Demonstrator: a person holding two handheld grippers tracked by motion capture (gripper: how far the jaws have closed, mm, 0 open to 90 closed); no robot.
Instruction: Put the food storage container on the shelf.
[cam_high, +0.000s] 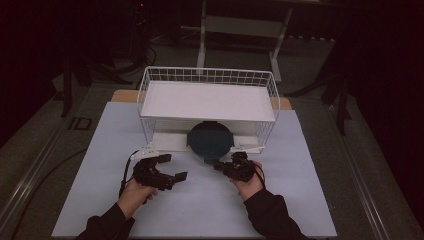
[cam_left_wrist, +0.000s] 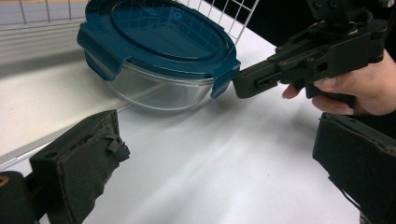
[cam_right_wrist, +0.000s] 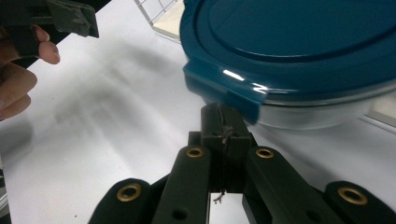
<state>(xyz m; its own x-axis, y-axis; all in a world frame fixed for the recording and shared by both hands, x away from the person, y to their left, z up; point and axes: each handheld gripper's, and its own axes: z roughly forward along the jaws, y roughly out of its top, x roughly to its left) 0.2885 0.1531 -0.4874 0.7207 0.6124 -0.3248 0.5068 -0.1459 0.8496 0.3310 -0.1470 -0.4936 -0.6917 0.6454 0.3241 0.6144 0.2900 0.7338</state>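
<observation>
A round glass container with a dark blue clip-on lid (cam_high: 210, 140) stands at the front of the rack's lower level, half out onto the table. In the left gripper view its lid (cam_left_wrist: 159, 37) sits over the clear bowl (cam_left_wrist: 159, 91). My right gripper (cam_high: 220, 166) is shut with nothing between the jaws. Its tip (cam_right_wrist: 224, 126) rests right under the lid's side clip (cam_right_wrist: 224, 91), and in the left gripper view that tip (cam_left_wrist: 243, 81) touches the clip. My left gripper (cam_high: 172, 166) is open and empty, left of the container, its pads (cam_left_wrist: 79, 163) wide apart above the table.
A white wire rack (cam_high: 207, 75) with a flat white shelf (cam_high: 207, 100) stands at the back middle of the pale table (cam_high: 200, 215). Dark floor and a stand's legs (cam_high: 202, 40) lie beyond. Bare tabletop stretches to both sides and in front of the hands.
</observation>
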